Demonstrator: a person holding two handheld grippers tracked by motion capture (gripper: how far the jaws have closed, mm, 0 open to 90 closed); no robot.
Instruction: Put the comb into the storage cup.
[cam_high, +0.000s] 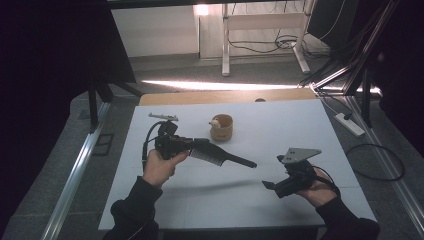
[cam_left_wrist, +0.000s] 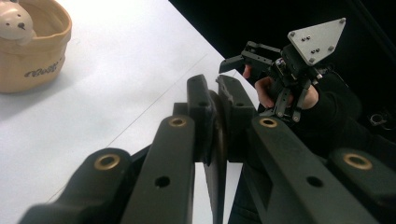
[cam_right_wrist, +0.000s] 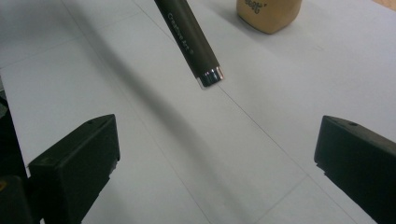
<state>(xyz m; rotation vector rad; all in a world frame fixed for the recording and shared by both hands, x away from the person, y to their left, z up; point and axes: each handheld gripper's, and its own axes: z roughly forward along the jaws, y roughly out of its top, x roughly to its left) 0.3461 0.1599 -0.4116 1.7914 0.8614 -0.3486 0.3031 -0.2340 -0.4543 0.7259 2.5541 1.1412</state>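
Comb (cam_high: 220, 154): lying level above the table (cam_high: 300, 125), toothed end clamped in left gripper (cam_high: 192, 146) jaws, handle pointing right toward the gaping, empty right gripper (cam_high: 268, 185).

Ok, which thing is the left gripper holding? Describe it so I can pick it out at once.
On the white table, look left of centre, just in front of the tan cup with the little bear face. The left gripper is shut on a black comb, held above the table with its handle pointing toward the right gripper. It is the long toothed thing.
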